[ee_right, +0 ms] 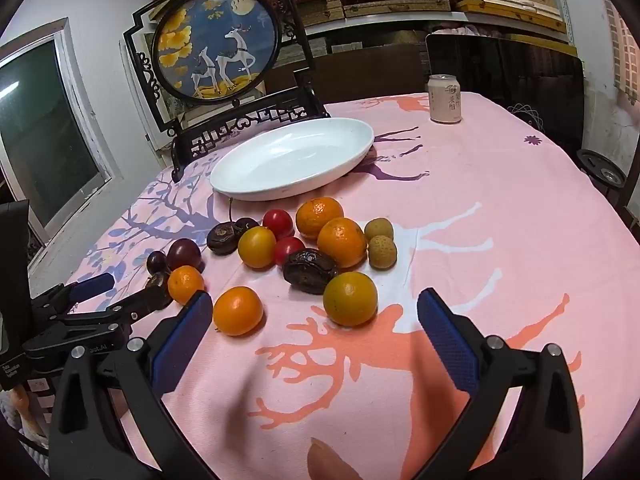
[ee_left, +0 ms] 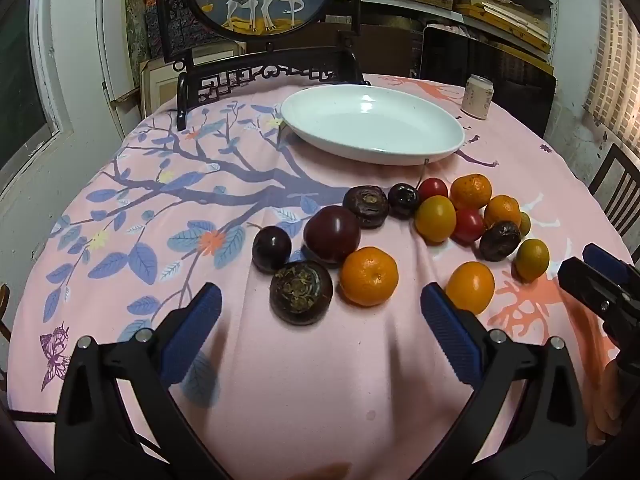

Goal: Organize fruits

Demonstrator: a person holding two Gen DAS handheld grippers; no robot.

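Starting pickup: left gripper point(ee_left: 320, 320) and right gripper point(ee_right: 316, 320) both have fingers spread, empty. Fruits point(ee_right: 296, 248) loose on bench; plate point(ee_right: 240, 192) empty. Next: close on nearest orange point(ee_left: 369, 276).

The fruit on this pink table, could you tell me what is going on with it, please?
A person holds a gripper in each hand over the table. The left gripper and right gripper are both open and hold nothing. The fruits, such as a mandarin and a red tomato, lie loose on the tablecloth. The white dish behind them is empty, so sorting has not begun.
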